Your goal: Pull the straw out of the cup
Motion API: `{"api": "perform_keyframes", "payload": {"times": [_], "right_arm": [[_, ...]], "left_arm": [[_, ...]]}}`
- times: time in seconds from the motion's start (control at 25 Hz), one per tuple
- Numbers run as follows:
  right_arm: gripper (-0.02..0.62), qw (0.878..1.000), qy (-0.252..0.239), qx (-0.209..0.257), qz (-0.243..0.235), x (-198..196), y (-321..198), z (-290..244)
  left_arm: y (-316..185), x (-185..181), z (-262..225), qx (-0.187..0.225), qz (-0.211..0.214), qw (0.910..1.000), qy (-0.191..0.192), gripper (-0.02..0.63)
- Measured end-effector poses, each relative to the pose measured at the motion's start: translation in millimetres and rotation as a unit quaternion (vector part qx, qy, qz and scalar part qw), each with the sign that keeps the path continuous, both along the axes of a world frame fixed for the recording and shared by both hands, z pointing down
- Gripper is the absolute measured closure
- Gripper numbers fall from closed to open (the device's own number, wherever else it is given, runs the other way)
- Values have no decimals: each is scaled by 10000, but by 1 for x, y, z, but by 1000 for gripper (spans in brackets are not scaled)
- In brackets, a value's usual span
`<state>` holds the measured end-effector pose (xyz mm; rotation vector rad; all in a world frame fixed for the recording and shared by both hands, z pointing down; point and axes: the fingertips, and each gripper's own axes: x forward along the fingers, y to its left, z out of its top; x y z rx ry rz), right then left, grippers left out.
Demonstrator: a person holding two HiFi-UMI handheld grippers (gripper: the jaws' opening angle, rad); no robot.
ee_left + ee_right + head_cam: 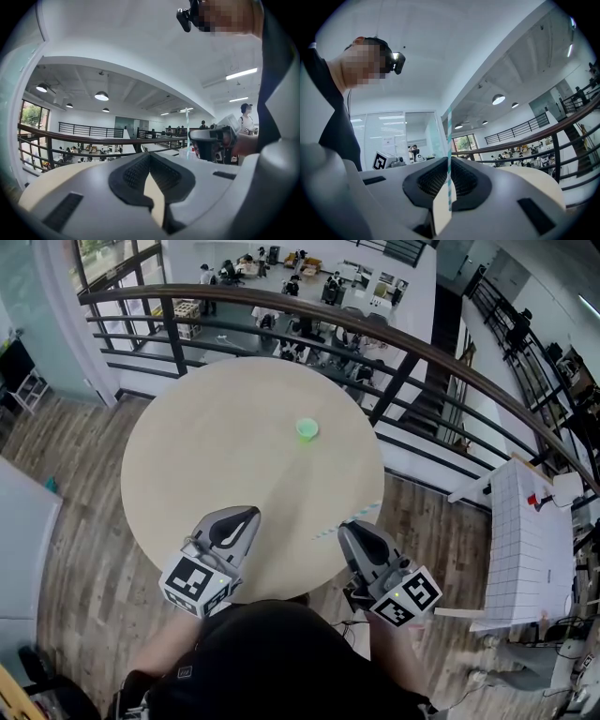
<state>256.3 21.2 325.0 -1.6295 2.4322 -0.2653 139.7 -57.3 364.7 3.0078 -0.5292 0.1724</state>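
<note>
A small green cup (307,429) stands alone on the far half of the round beige table (206,456), with no straw in it. The teal-and-white striped straw (349,519) lies clear of the cup, over the table's near right edge. My right gripper (350,530) is shut on it near its middle. In the right gripper view the straw (449,136) stands upright between the pads of the right gripper (448,164). My left gripper (249,516) hovers over the near table edge, shut and empty. The left gripper view shows its jaws (150,158) closed, and the straw (187,133) beside them.
A dark curved railing (281,310) runs behind the table, with a lower floor of desks and people beyond it. A white gridded board (530,549) stands to the right. The floor around is wood planks (66,521).
</note>
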Motion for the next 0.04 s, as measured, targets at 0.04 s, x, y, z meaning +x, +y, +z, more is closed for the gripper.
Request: {"api": "perform_keyframes", "payload": {"times": [0.04], "right_arm": [[558,10000,0,7,5,1,1,0]], "left_arm": [[1,1,0,2,10,10000,5,597]]}}
